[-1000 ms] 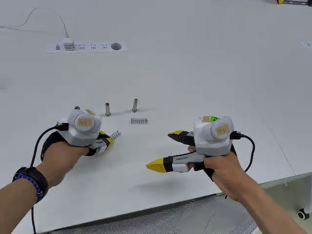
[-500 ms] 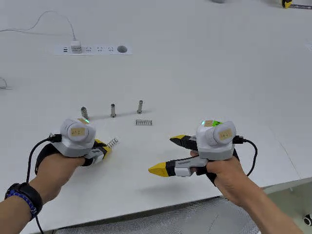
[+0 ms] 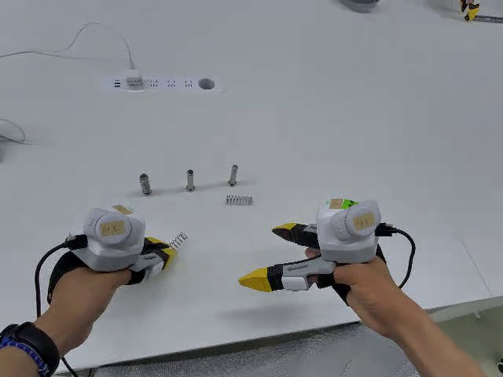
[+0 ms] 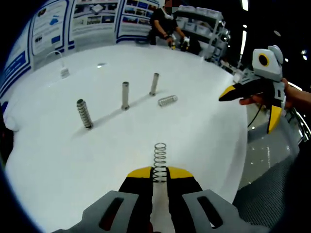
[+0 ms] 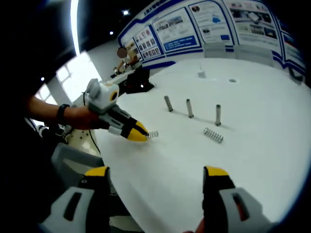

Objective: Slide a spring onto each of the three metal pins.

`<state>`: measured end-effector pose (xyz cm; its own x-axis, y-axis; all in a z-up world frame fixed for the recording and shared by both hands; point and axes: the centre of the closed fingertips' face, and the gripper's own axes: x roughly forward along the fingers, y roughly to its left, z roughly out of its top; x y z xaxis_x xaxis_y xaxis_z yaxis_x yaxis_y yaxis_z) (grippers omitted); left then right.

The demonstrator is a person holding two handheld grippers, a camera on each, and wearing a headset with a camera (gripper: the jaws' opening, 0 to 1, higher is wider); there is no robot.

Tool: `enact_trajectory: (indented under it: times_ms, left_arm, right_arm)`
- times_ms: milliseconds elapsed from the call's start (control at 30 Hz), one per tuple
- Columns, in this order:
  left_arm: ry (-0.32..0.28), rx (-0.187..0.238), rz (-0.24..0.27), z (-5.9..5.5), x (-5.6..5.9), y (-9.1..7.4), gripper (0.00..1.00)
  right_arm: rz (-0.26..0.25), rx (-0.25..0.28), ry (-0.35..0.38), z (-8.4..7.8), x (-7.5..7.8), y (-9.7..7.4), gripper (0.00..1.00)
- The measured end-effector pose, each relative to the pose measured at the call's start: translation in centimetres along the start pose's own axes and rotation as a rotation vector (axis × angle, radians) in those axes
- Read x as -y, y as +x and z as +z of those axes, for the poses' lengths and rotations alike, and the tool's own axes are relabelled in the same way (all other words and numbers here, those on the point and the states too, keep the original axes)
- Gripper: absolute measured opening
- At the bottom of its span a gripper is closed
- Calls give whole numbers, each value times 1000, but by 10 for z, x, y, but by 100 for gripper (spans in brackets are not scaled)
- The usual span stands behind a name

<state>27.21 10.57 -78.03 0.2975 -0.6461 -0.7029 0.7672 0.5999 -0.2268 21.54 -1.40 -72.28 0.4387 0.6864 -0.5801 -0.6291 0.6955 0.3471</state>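
Observation:
Three metal pins stand in a row on the white table. The leftmost pin [image 3: 145, 184] [image 4: 84, 113] [image 5: 168, 103] wears a spring; the middle pin [image 3: 190, 180] [image 4: 125, 95] and the right pin [image 3: 233, 174] [image 4: 154, 83] are bare. A loose spring [image 3: 239, 200] [image 4: 167, 100] [image 5: 213, 135] lies in front of the right pin. My left gripper [image 3: 167, 253] [image 4: 159, 174] is shut on another spring [image 3: 179, 239] [image 4: 160, 156], held near the table's front and short of the pins. At the front right, my right gripper [image 3: 269, 254] [image 5: 155, 172] hovers open with nothing in it.
A white power strip [image 3: 161, 82] with a plugged-in cable lies at the far left of the table. The table's front edge [image 3: 236, 342] runs just below both hands. A person works at a far bench [image 4: 165, 22].
My left gripper has drawn back toward me with its spring, uncovering the leftmost pin and the spring on it. The right gripper has barely moved. The head camera has shifted.

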Motion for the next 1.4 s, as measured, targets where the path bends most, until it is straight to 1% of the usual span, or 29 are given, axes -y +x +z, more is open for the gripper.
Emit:
enact_trajectory:
  times_ms: [133,233,333,367,467,567,633,700,733,800,900,933,1067,1133,1200,1400]
  left_arm:
    - [-6,28,10,5,1,-11,10]
    - [2,35,16,6,1,-18,10]
    - [4,54,16,10,2,-27,10]
    - [9,57,16,12,2,-29,10]
    - [23,71,15,15,-2,-33,10]
    - [39,85,16,21,-4,-39,10]
    - [53,95,18,26,-4,-43,10]
    - [66,102,16,31,-2,-48,10]
    - [82,105,17,33,0,-51,10]
    - [102,103,14,34,1,-52,10]
    - [131,101,1,35,7,-57,10]
    - [145,98,-3,34,6,-56,10]
    - [160,96,-20,36,15,-63,10]
    - [169,97,-29,37,19,-63,10]
    - [181,101,-44,40,27,-64,10]
    - [256,100,-86,47,51,-62,10]
  right_arm:
    - [12,5,5,2,-4,2,79]
    - [21,10,6,3,-9,4,79]
    - [30,16,13,3,-13,7,79]
    - [34,17,15,4,-14,8,79]
    - [48,21,16,6,-19,10,78]
    - [61,25,17,8,-22,12,77]
    - [71,31,17,11,-24,13,76]
    - [78,37,21,14,-25,14,76]
    - [83,43,26,16,-26,15,75]
    - [90,53,30,19,-27,15,73]
    - [98,59,32,21,-29,15,73]
    - [100,60,32,22,-29,16,72]
    - [105,67,49,23,-30,16,71]
    - [116,72,55,24,-32,16,69]
    - [125,78,61,25,-34,16,66]
    - [157,105,96,33,-41,17,63]
